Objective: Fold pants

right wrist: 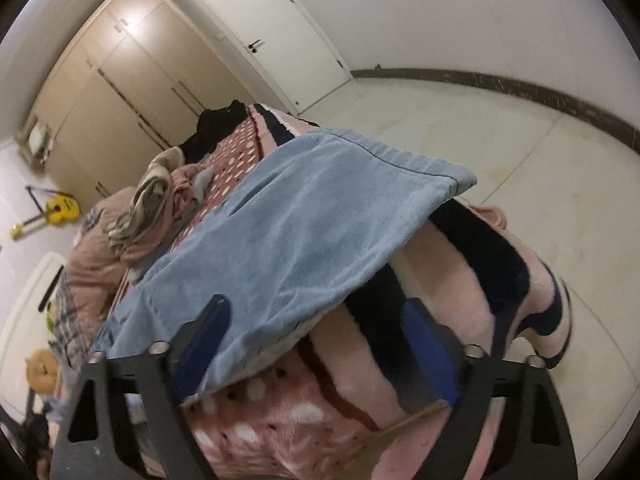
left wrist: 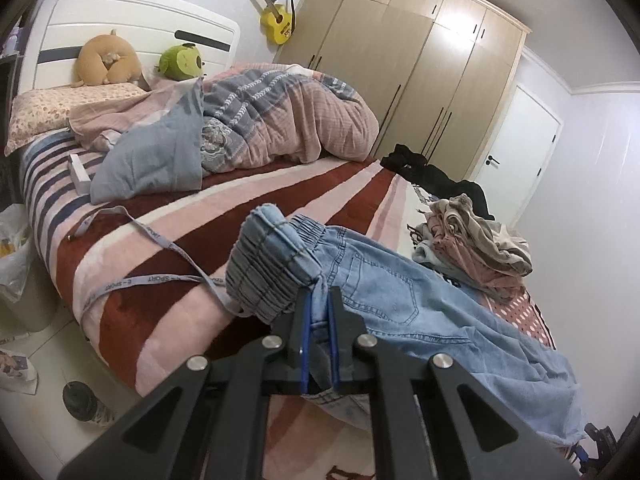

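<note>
Light blue jeans (left wrist: 400, 292) lie across the striped blanket (left wrist: 140, 312) on the bed. My left gripper (left wrist: 319, 300) is shut on the jeans' elastic waistband (left wrist: 264, 264), which bunches up just past the fingertips. In the right wrist view the jeans' legs (right wrist: 304, 220) stretch away to the hem near the bed's corner. My right gripper (right wrist: 316, 312) is open, its blue pads either side of the legs' near edge, one pad (right wrist: 208, 332) over the cloth and the other (right wrist: 428, 344) over the blanket.
A grey printed belt strap (left wrist: 160, 276) trails from the waistband across the blanket. A pile of clothes (left wrist: 472, 248) and a black garment (left wrist: 436, 176) lie at the far side. A bunched quilt (left wrist: 260, 120) and plush toys fill the head end. A wardrobe (left wrist: 420, 60) stands behind.
</note>
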{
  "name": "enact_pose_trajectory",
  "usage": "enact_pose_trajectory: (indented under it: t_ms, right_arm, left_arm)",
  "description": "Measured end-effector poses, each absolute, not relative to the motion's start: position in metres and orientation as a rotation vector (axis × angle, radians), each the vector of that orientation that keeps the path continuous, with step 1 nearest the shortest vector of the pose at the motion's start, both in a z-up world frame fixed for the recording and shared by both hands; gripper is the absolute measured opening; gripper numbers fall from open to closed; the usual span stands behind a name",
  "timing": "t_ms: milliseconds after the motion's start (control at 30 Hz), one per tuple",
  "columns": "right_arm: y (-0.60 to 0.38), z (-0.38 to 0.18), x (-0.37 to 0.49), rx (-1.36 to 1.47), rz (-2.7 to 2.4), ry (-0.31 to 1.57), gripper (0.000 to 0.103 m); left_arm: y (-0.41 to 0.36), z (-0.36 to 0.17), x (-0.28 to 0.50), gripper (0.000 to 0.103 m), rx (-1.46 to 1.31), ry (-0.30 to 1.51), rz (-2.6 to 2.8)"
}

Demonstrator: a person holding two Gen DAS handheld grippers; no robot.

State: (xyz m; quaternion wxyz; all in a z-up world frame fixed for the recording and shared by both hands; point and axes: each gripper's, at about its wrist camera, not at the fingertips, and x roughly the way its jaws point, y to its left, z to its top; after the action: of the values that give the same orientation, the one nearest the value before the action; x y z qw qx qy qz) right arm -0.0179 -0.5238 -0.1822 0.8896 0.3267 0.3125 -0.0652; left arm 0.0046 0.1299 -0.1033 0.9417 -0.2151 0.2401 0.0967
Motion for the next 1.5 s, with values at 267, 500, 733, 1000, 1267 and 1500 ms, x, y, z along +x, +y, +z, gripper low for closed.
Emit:
enact_pose_trajectory:
  t_ms: [267,500,733,1000,1267,1500]
  right_arm:
    - [-0.536,-0.176,-0.010,0.687,-0.263,0.619,0.004]
    - [-0.528,-0.124,-0.024,0.628,-0.208,0.520,0.002]
    - [-0.514,-0.084,-0.031,0.550,-0.159,0.495,0.002]
    - [-0.499,-0.093,-0.011,0.484,-0.161,0.557,0.002]
    - [-0.499,-0.095,-0.005,0.459,-0.153,0.577,0.002]
    - [-0.494,-0.101,0.001,0.458,-0.132,0.596,0.002]
  left_arm:
    - [0.135,-0.097,0.009,0.005,-0.444,0.484,0.186]
    - [0.146,-0.085,0.002,0.001,-0.428,0.470,0.206]
    - [0.160,-0.066,0.000,0.001,-0.397,0.478,0.196]
    - [0.158,-0.112,0.003,0.063,-0.467,0.607,0.143]
    - [0.167,-0.184,-0.022,0.064,-0.676,0.712,0.090]
    - [0.150,-0.214,-0.020,0.064,-0.759,0.760,0.067]
